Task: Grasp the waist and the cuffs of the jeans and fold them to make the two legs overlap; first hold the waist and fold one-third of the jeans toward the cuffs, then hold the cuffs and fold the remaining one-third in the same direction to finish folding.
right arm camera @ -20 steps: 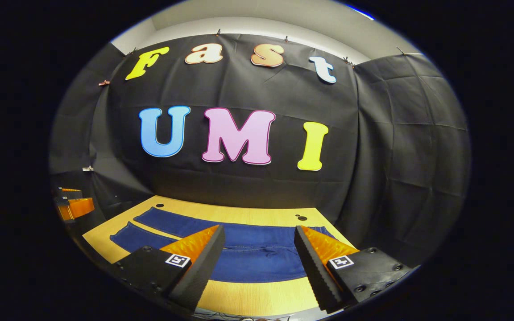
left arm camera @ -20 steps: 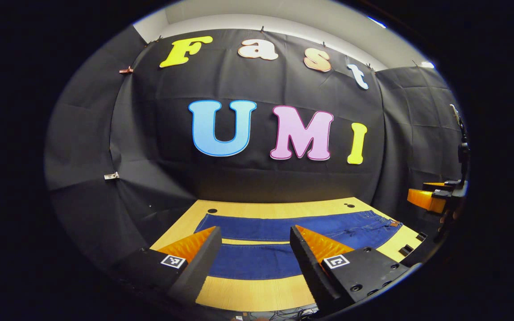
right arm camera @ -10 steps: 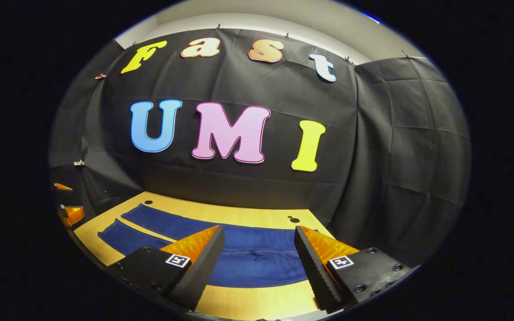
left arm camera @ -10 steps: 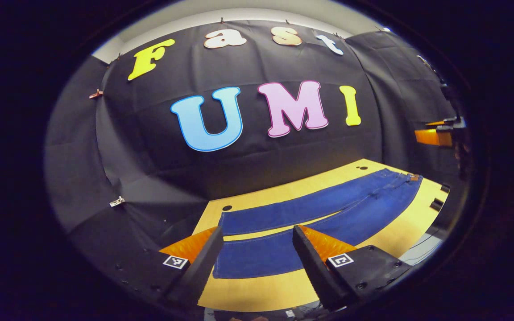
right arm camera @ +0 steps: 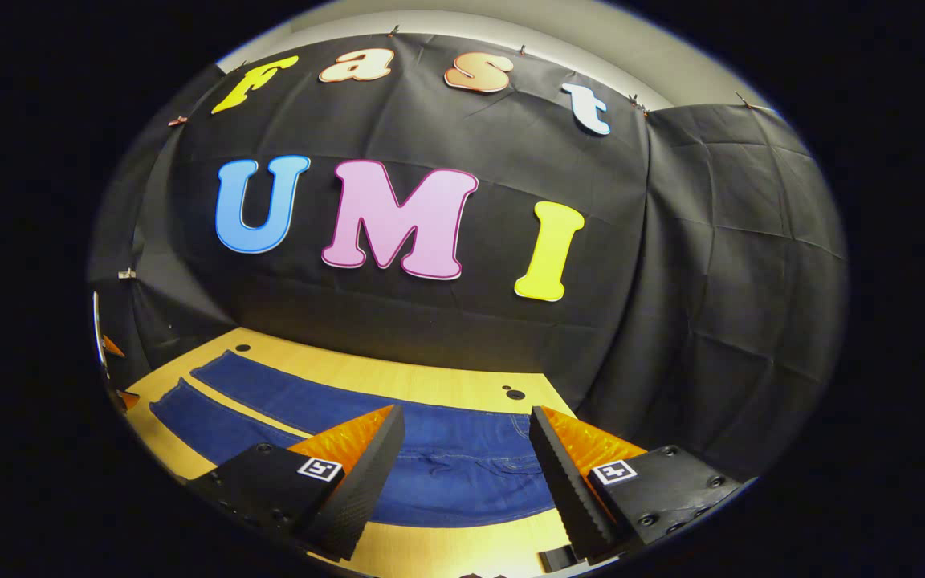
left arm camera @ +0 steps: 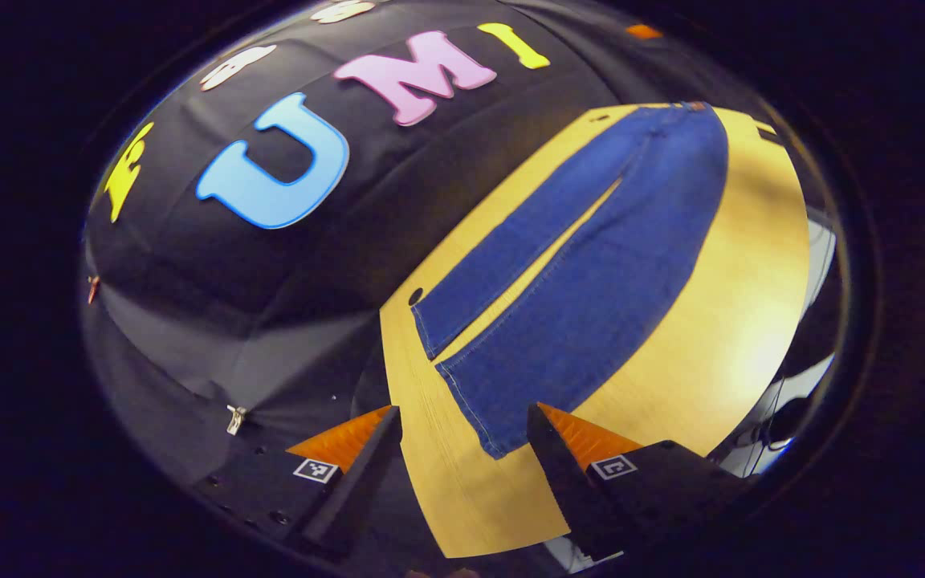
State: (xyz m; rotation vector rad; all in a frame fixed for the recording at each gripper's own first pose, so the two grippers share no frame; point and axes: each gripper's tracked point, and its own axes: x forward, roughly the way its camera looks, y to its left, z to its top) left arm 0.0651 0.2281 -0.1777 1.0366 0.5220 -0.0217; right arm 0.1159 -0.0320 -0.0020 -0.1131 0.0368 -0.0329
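Note:
Blue jeans (left arm camera: 583, 265) lie flat on a wooden table (left arm camera: 743, 321), legs spread apart in a narrow V. In the left gripper view the two cuffs are nearest, and the waist is far off at the top right. My left gripper (left arm camera: 462, 433) is open just above the near leg's cuff, holding nothing. In the right gripper view the jeans (right arm camera: 446, 470) show their waist and crotch seam right ahead. My right gripper (right arm camera: 466, 437) is open above the waist end, with nothing between its fingers. The left gripper (right arm camera: 113, 353) peeks in at that view's left edge.
Black cloth walls close the table's far side and both ends. Small dark holes (right arm camera: 515, 393) dot the tabletop near the wall. Bare wood (right arm camera: 462, 554) runs along the front edge of the table. Cables (left arm camera: 776, 409) hang below the table's edge in the left gripper view.
My left gripper has rolled and tipped down toward the cuffs, which now lie closer between its fingers. My right gripper has edged slightly closer to the waist. The jeans have not moved.

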